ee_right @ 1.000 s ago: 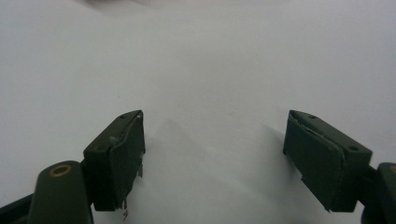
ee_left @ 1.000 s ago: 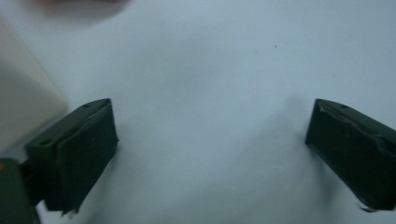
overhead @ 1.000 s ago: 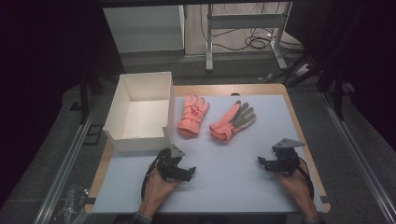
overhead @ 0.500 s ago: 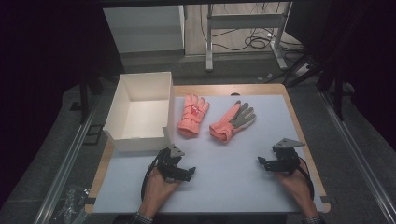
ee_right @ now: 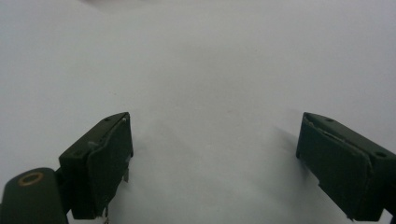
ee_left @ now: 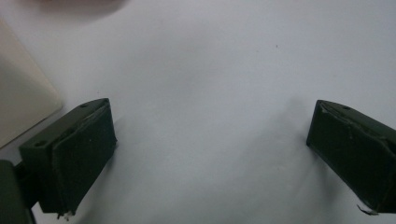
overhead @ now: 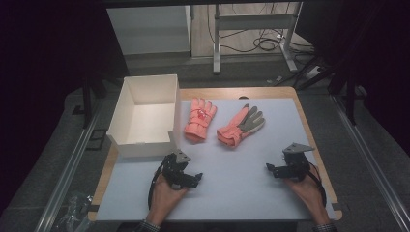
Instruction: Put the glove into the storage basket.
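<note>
**Two gloves lie ahead of your empty grippers**

The table [overhead: 270, 203] carries a pale sheet over its wooden top, and you sit at its near edge. At the far left corner stands the white box [overhead: 126, 108], open at the top, with nothing visible inside it. One corner of this box shows also in the left gripper view, at the left edge.

Just to the right of the box lies the first orange glove [overhead: 199, 118], flat, with its fingers pointing away from you. Near it, further right, lies the second orange glove [overhead: 240, 126], turned at an angle, with a grey palm showing towards its fingertips. The two gloves are close together, but I cannot tell if they touch. Both are well apart from your hands.

Your left gripper [overhead: 186, 174] is near the front wall of the box. In the left gripper view its jaws stand wide apart, and between them you see only the bare sheet, so it holds nothing.

Your right gripper [overhead: 279, 170] is at the right side of the table, near the edge. Its jaws have just been opening, and in the right gripper view they stand wide apart over the bare sheet, with nothing between them.
</note>
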`<state>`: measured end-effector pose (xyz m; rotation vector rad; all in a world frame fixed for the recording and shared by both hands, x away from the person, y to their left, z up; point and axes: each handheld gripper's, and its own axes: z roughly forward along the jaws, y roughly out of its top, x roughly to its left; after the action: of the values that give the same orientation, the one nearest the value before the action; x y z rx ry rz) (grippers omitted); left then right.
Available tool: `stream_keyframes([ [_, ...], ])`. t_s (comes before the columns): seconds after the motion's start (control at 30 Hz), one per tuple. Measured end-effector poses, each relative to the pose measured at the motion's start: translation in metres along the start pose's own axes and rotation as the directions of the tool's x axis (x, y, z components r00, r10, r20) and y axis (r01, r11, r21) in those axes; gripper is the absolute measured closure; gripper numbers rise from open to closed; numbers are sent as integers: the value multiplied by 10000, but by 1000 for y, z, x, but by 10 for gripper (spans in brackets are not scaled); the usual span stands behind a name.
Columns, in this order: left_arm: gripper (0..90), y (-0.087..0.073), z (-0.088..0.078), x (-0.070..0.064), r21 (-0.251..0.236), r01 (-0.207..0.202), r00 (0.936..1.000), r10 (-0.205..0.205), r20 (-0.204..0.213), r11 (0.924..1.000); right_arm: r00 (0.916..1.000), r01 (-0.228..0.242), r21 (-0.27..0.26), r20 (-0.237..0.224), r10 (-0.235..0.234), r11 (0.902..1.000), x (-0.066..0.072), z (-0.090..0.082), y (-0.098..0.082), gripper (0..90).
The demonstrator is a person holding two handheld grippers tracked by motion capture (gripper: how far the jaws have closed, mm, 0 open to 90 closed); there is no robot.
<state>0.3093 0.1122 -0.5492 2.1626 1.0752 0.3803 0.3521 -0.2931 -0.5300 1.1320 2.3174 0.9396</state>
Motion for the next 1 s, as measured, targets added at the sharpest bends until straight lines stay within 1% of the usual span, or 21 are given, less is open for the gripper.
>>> stream_keyframes([
  [0.3, 14, 0, 0, 0, -4, -3, 10000, 3, -5, 10000, 10000, -47, 33, -33, 47, 10000, 0, 0, 1, 115],
  [0.47, 13, 0, 0, 0, -3, -4, 10000, 4, -7, 10000, 9999, -78, 52, -86, 78, 10000, 1, -1, 5, 148],
  [0.53, 14, 0, 0, 0, -2, -6, 10000, 6, -9, 10000, 9998, -105, -67, -159, 104, 9999, 3, -2, 9, 157],
  [0.6, 14, 0, 0, 0, -4, -4, 10000, 4, -10, 10000, 9994, -251, -172, -255, 246, 9995, 4, -3, 13, 158],
  [0.63, 14, 0, 0, 0, -4, -4, 10000, 4, -10, 10000, 9994, -251, -172, -255, 246, 9995, 4, -3, 13, 158],
  [0.67, 14, 0, 0, 0, -4, -2, 10000, 2, -9, 10000, 9981, -495, -180, -365, 488, 9986, 4, -4, 17, 158],
  [0.77, 14, 0, 0, 0, -4, 0, 10000, 0, -5, 10000, 9970, -654, -225, -424, 644, 9976, 4, -2, 22, 158],
  [0.9, 14, 0, 0, 0, -6, 5, 10000, -5, -1, 10000, 9969, -644, -259, -471, 631, 9976, 6, 0, 27, 166],
  [0.93, 14, 0, 0, 0, -8, 8, 10000, -8, -2, 10000, 9976, -517, -228, -462, 506, 9984, 7, 2, 32, 176],
  [1.0, 14, 0, 0, 0, -5, 6, 10000, -6, -2, 10000, 9980, -457, -195, -442, 448, 9988, 8, 3, 34, 182],
])
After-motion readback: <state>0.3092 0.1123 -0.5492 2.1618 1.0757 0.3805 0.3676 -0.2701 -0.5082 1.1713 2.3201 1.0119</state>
